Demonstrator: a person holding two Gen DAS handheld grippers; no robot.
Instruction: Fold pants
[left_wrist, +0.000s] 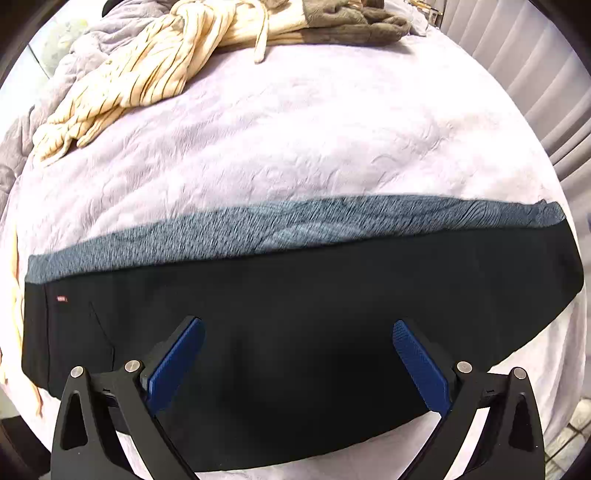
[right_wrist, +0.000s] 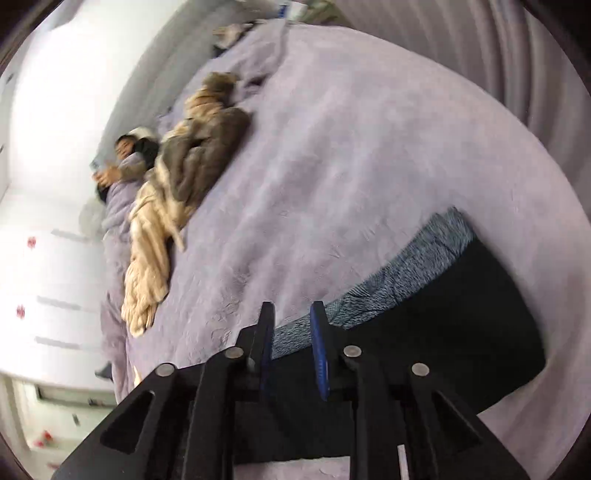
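Left gripper (left_wrist: 297, 330) spread wide, right gripper (right_wrist: 291, 314) narrowly parted, both empty above long black pants with grey-blue lining (left_wrist: 295, 295); the next fold should start with square edges.

Pants (left_wrist: 295, 314) black outside, heathered blue-grey inner face showing as a band along the far edge, tiny red label near one end. Bed (left_wrist: 295, 140) cover pale lilac with faint embossed swirl pattern. Cream garment (left_wrist: 129, 81) with thin dark pinstripes. Brown fleece garment (left_wrist: 351, 22) beside it. Left tool (left_wrist: 297, 326) black frame, blue textured pads (left_wrist: 419, 365). Right tool (right_wrist: 291, 310) same colours.
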